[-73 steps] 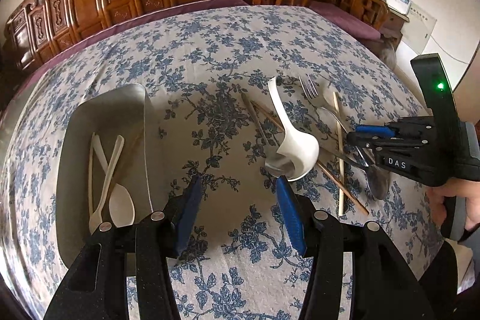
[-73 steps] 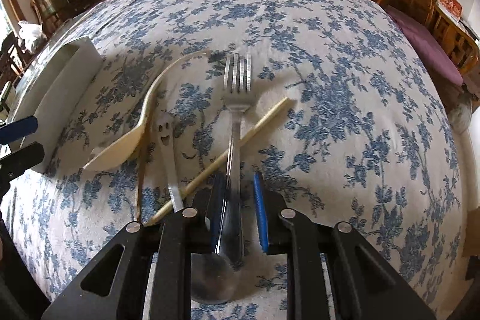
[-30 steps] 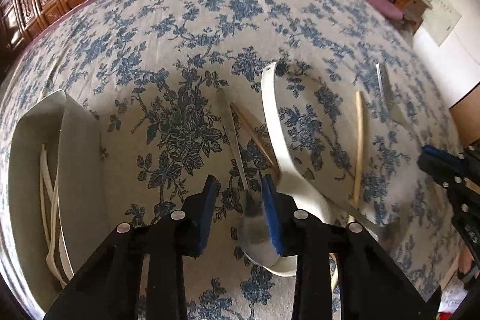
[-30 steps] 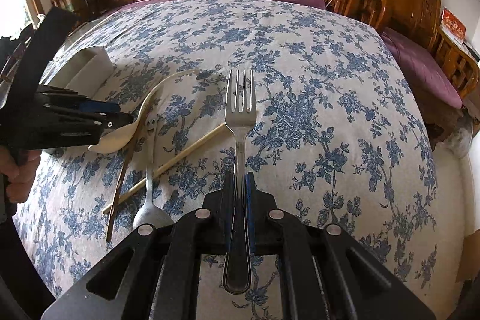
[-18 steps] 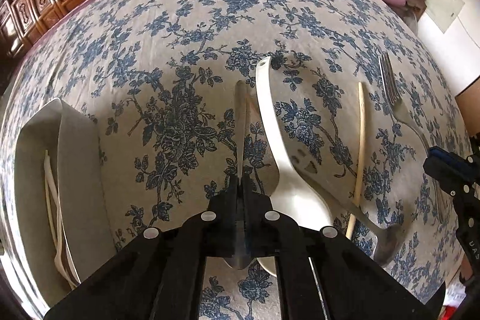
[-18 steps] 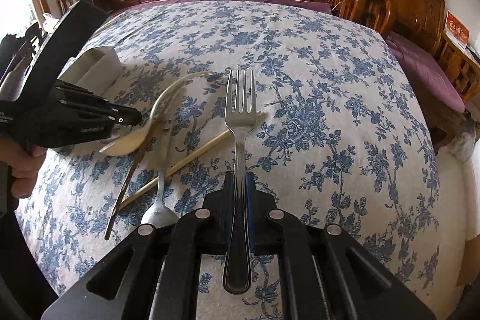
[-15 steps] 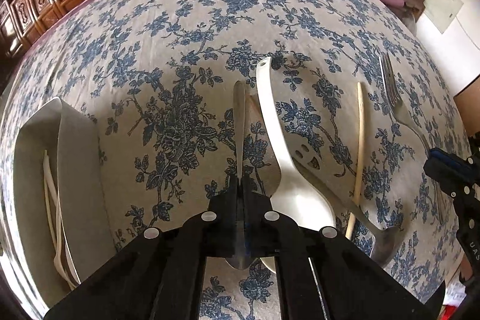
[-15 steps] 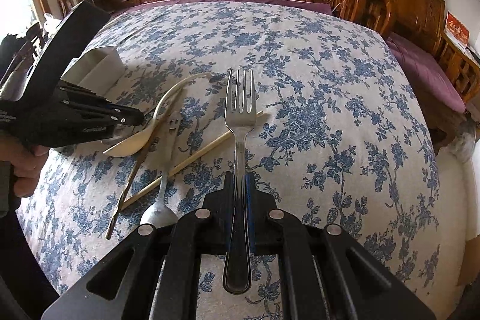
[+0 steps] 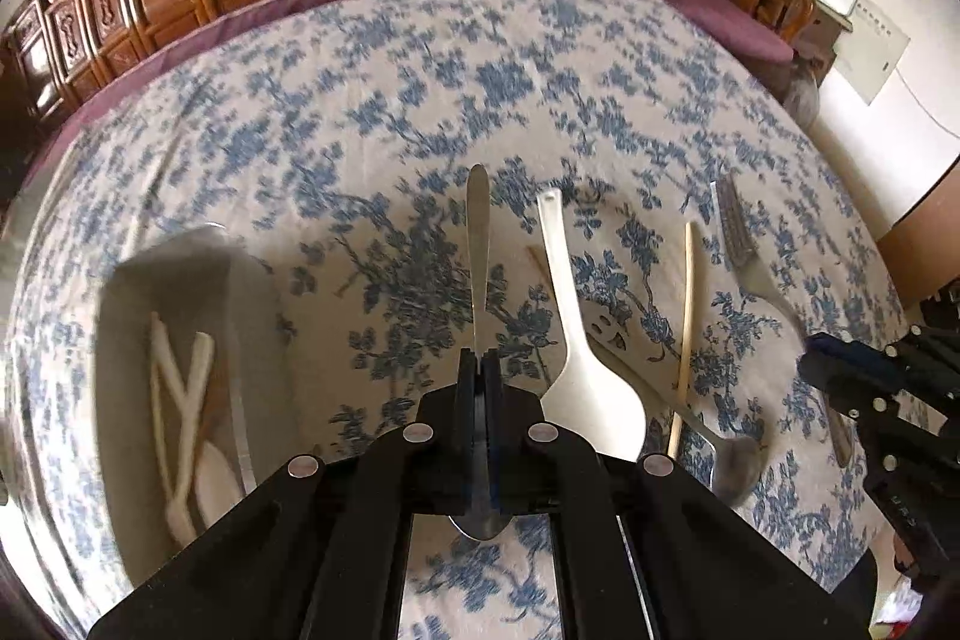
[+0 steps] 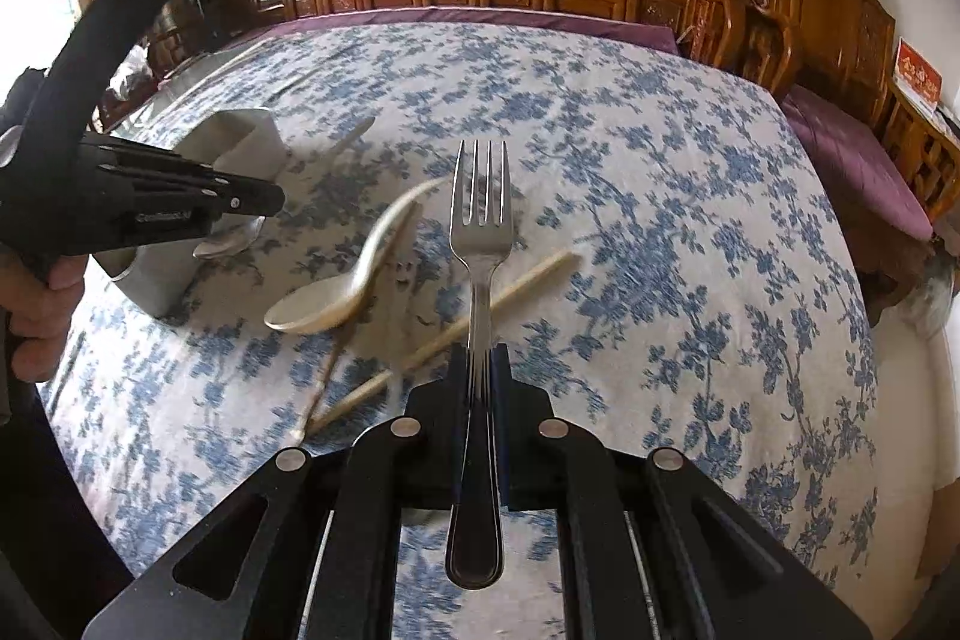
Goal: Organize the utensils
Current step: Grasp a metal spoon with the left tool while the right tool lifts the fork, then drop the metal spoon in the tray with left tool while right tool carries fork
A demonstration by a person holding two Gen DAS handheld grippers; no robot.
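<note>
Fingers of the left gripper (image 9: pixel 479 367) pinch a slim steel spoon (image 9: pixel 478 244), the right gripper (image 10: pixel 480 361) a polished four-tined fork (image 10: pixel 480 220).

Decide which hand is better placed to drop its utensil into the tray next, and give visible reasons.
Left, probably. The left gripper grips a metal spoon right beside the tray; the right gripper, gripping the fork, sits farther away.
</note>
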